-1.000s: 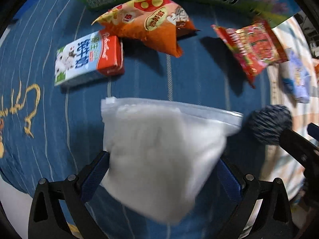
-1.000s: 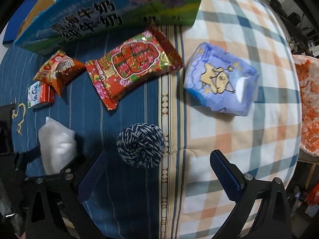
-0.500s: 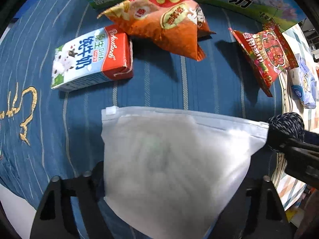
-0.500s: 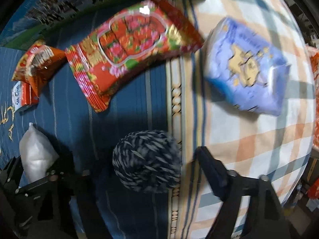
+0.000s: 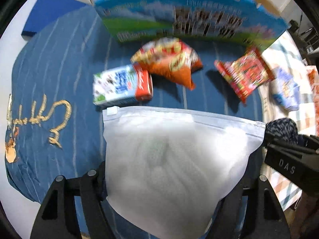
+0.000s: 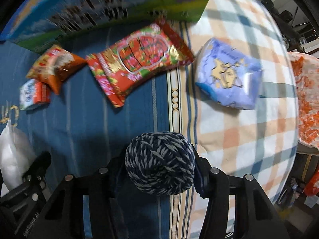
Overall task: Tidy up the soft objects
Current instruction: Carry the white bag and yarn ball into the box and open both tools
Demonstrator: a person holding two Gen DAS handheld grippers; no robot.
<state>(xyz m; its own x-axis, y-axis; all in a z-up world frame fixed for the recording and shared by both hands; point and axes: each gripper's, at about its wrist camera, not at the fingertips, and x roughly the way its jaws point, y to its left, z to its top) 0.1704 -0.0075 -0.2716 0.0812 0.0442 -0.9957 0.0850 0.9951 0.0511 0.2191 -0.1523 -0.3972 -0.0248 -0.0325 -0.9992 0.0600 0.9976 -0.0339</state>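
Yarn ball (image 6: 159, 163), navy and grey, sits clamped in the right gripper (image 6: 161, 171) at 6 o'clock above the blue cloth (image 6: 79, 123). White zip bag (image 5: 171, 165) is pinched in the left gripper (image 5: 169, 181); snack packets lie toward 12 o'clock.

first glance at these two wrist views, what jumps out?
The white zip bag fills the lower middle of the left wrist view, clamped in the left gripper. In the right wrist view the navy-and-white yarn ball sits squeezed in the right gripper at bottom centre. Behind them, bright snack packs, notably the red one, lie on the blue cloth in front of a big milk carton box.
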